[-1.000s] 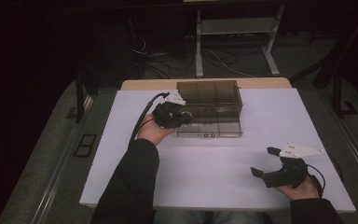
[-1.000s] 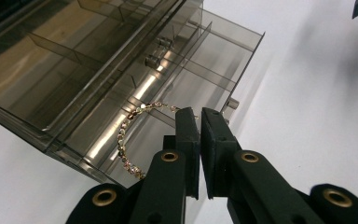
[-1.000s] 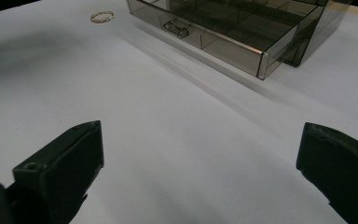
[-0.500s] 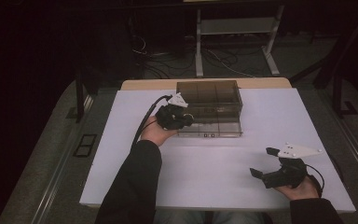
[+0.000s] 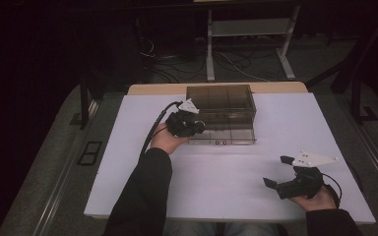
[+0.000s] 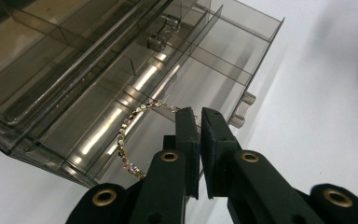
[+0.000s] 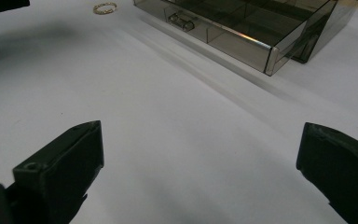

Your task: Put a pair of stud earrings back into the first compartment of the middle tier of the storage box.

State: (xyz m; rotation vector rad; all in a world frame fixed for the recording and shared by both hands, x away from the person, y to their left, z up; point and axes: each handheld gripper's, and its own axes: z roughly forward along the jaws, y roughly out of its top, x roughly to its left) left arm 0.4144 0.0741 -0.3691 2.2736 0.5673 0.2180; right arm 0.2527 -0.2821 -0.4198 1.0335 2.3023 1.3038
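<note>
A smoky clear organizer box (image 5: 221, 101) stands at the back middle of the white table, its bottom drawer (image 5: 222, 135) pulled out toward me. My left gripper (image 5: 197, 127) hovers at the drawer's left end. In the left gripper view its jaws (image 6: 199, 112) are shut on one end of a gold beaded bracelet (image 6: 123, 140), which curves down above the drawer's divided compartments (image 6: 214, 65). My right gripper (image 5: 275, 171) rests low at the front right of the table, open, with nothing between its pads (image 7: 65, 154).
A small gold ring (image 7: 105, 7) lies on the white tabletop (image 5: 226, 182) in the right gripper view, left of the box (image 7: 251, 23). Cables and a metal stand (image 5: 246, 29) are on the floor behind the table.
</note>
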